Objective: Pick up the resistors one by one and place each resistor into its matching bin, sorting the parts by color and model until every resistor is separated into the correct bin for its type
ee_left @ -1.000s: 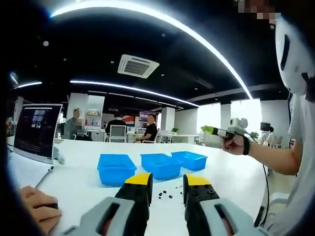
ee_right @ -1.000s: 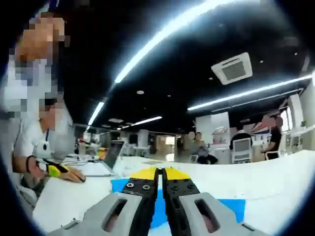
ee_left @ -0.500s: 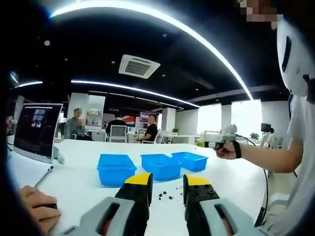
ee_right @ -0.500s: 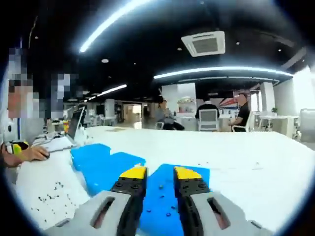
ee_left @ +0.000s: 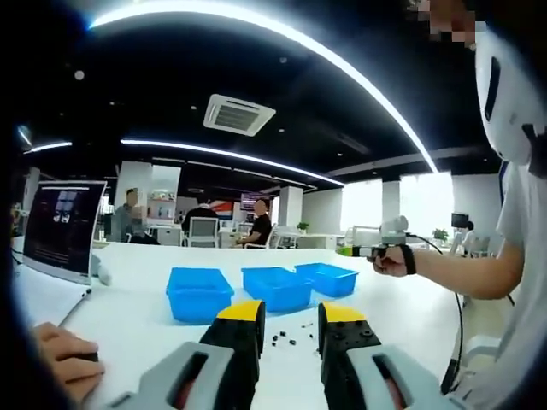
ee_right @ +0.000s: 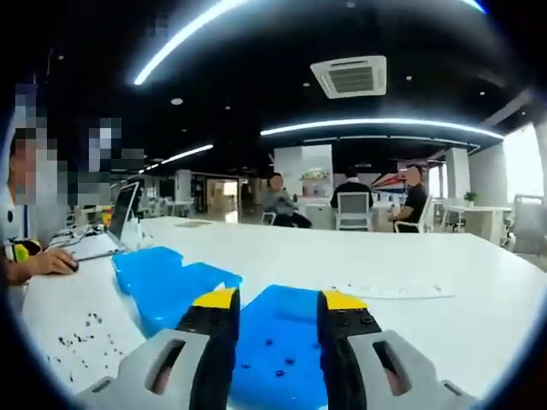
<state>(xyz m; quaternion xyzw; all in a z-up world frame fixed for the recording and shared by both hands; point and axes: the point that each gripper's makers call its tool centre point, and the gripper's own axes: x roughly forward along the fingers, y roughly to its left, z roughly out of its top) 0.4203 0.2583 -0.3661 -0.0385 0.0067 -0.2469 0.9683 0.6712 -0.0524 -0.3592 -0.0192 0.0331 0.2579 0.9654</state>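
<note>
— Resistors (ee_left: 286, 335) lay loose on the white table (ee_left: 128, 316), a scatter of small dark specks just ahead of the left gripper (ee_left: 288, 318). Its yellow-tipped jaws stood apart with nothing between them. Where did you see the trouble coming from?

— From how small they were. I judged that jaws closing on a cluster could catch two at once or flick a neighbour away across the smooth top.

— And the right gripper (ee_right: 275, 301)?

— It hovered over the nearest blue bin (ee_right: 278, 342), jaws parted, gripping nothing. A few dark parts (ee_right: 273, 357) already sat on that bin's floor. In the left gripper view that same tool (ee_left: 363, 250) was held out by a hand (ee_left: 389, 259) above the rightmost bin (ee_left: 327, 278).

— So three bins in a row?

— Yes: left bin (ee_left: 197, 293), middle bin (ee_left: 275, 287) and the right one, side by side and nearly touching. That closeness was the second risk, as I saw it. A part let go from high up could bounce off a rim into the wrong tray.

— Could colour or model be read from there?

— No. The specks were too small to tell apart, so a wrong sort seemed the likeliest slip.

— Anything else nearby?

— A laptop (ee_left: 64, 226) stood at the table's far left and another person's hand (ee_left: 64, 363) rested beside it, well apart from the pile.
</note>
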